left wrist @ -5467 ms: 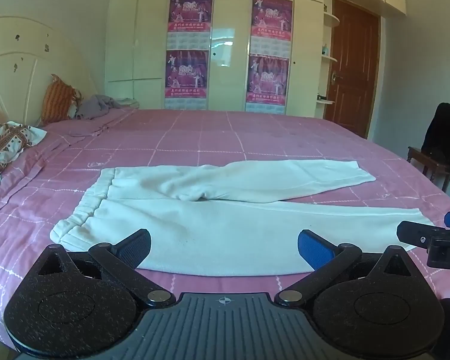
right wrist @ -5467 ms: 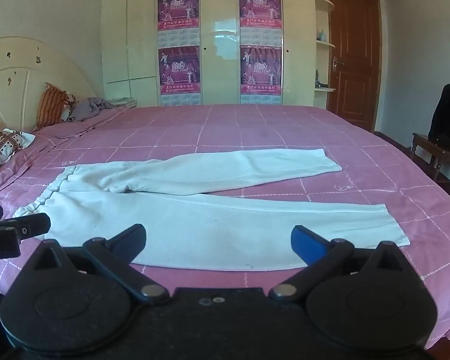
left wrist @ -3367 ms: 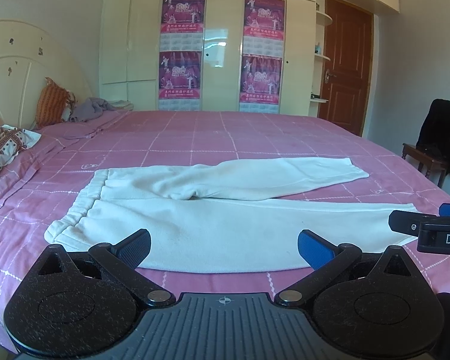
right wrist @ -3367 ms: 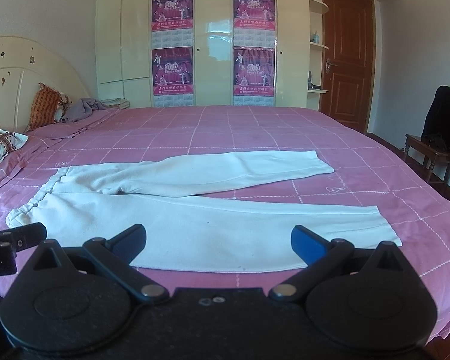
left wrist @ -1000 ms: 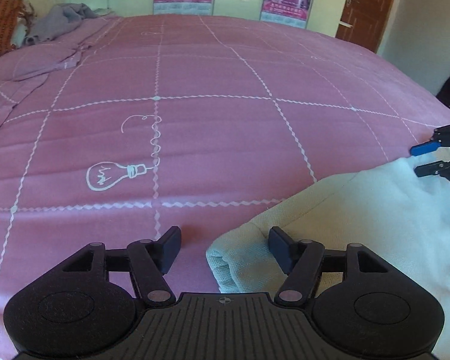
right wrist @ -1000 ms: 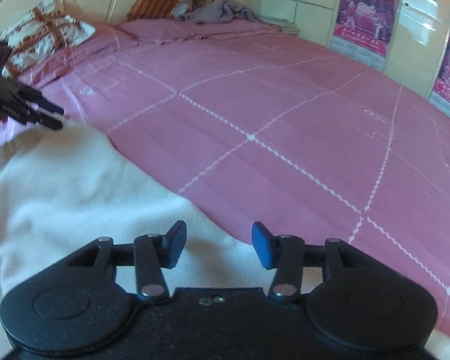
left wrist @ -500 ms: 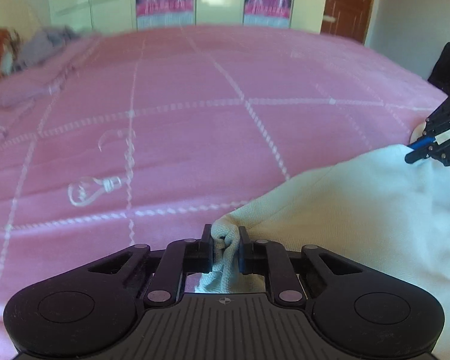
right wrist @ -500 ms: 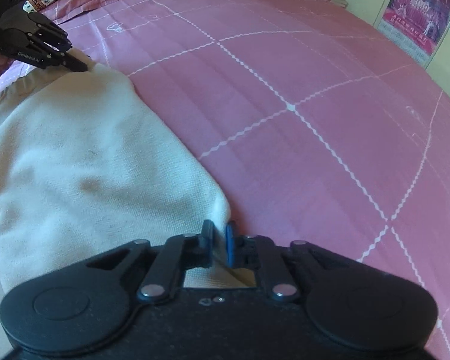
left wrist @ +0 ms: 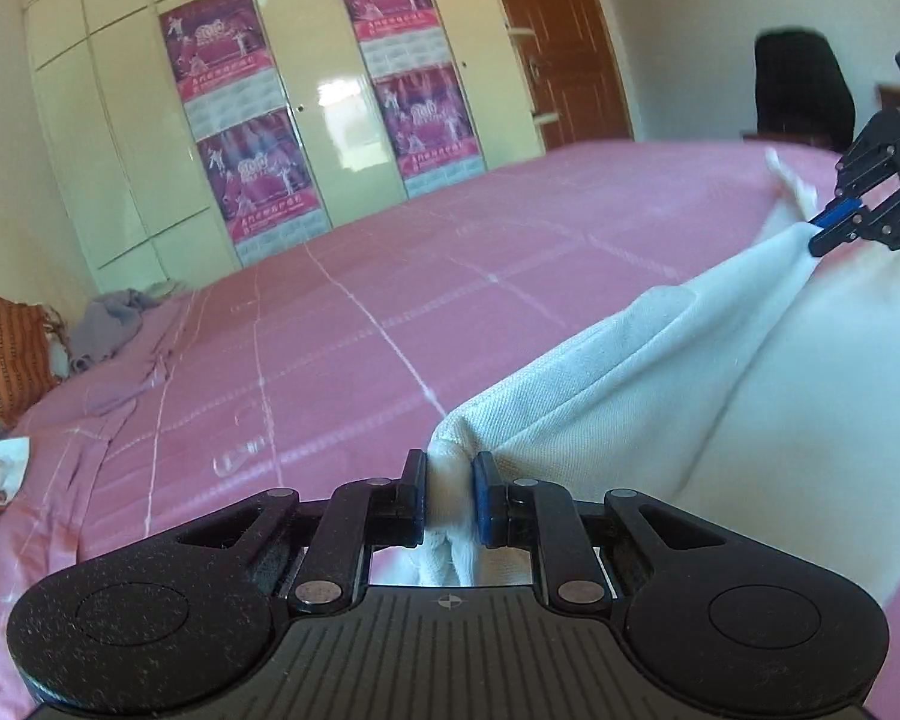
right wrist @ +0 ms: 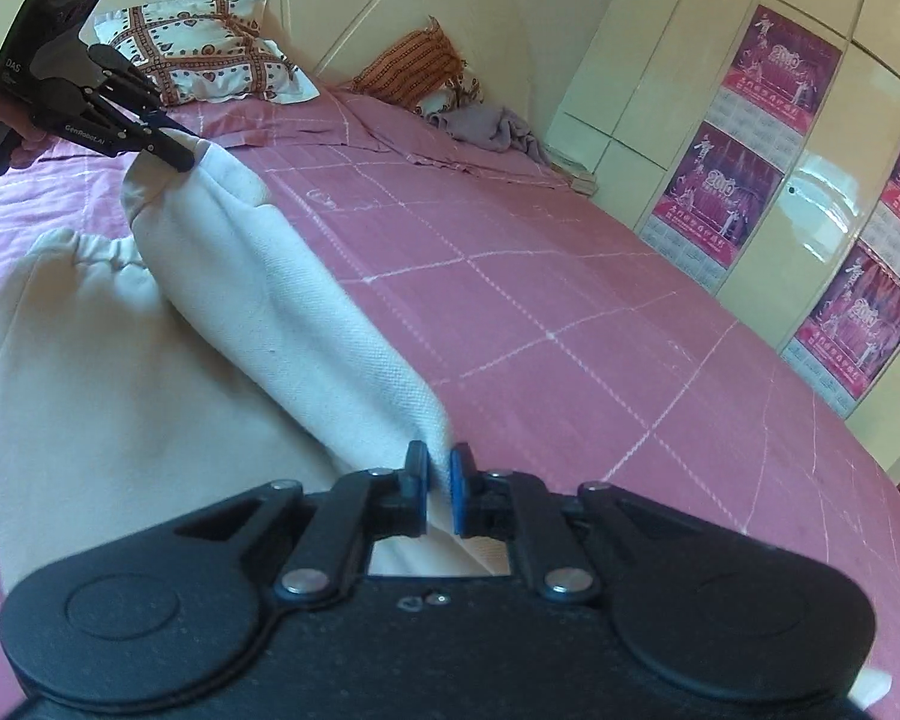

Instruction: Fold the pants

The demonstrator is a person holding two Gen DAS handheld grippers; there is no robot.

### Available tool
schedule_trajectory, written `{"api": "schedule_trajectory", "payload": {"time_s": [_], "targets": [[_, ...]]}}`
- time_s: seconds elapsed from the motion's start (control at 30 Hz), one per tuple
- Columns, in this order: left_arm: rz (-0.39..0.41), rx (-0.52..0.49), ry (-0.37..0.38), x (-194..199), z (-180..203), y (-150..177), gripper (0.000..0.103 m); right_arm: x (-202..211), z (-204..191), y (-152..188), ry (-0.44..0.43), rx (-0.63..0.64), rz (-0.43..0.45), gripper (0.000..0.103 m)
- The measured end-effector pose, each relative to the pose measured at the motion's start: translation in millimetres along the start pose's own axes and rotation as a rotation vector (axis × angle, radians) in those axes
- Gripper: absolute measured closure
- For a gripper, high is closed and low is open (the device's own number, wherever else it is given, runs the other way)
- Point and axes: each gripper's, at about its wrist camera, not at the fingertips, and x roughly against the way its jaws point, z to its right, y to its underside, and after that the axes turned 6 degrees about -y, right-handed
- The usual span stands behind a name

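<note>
The white pants (left wrist: 660, 360) lie on the pink bed (left wrist: 342, 324), with their far leg lifted off it. My left gripper (left wrist: 449, 495) is shut on the waistband end of that leg. My right gripper (right wrist: 435, 483) is shut on the leg's cuff end (right wrist: 390, 396). The fabric hangs stretched between the two grippers above the other leg (right wrist: 120, 396), which lies flat. The right gripper shows at the right edge of the left wrist view (left wrist: 834, 228). The left gripper shows at the upper left of the right wrist view (right wrist: 174, 150).
Pillows (right wrist: 204, 60) and an orange cushion (right wrist: 414, 72) lie at the headboard, with a grey garment (right wrist: 492, 126) beside them. A wardrobe with posters (left wrist: 270, 138) stands beyond the bed. A dark garment hangs on a chair (left wrist: 804, 90) near the brown door (left wrist: 564, 42).
Both grippers closed on the far pant leg's two ends and have lifted it off the bed; earlier they were open and the pants lay flat.
</note>
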Motion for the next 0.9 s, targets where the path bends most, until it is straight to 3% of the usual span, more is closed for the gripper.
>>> {"api": "schedule_trajectory", "payload": {"time_s": [0.1,0.17,0.3,0.4,0.47,0.67,0.8,0.9], "targets": [[-0.065,0.05,-0.011,11,19,21,0.084,-13,-34,33,0.006,-0.075,-0.074,0.093],[-0.073,0.11,-0.03,25,22,27,0.077,-25,-46,50,0.024,-0.142,-0.155,0.085],[-0.11,0.244,-0.043,59,16,39,0.052,4,-44,54,0.047,-0.345,-0.104,0.081],[-0.137,0.374,-0.075,81,11,51,0.051,27,-34,58,0.014,-0.534,-0.043,0.081],[-0.133,0.544,-0.049,95,5,60,0.051,32,-23,67,-0.013,-0.663,-0.021,0.077],[-0.143,1.085,0.115,90,-3,83,0.051,21,23,107,-0.065,-1.109,0.028,0.054],[-0.173,1.218,0.173,75,11,89,0.052,12,34,142,-0.083,-1.338,0.034,0.056],[-0.223,1.241,0.139,62,20,89,0.052,9,37,152,-0.095,-1.361,0.046,0.057]]}}
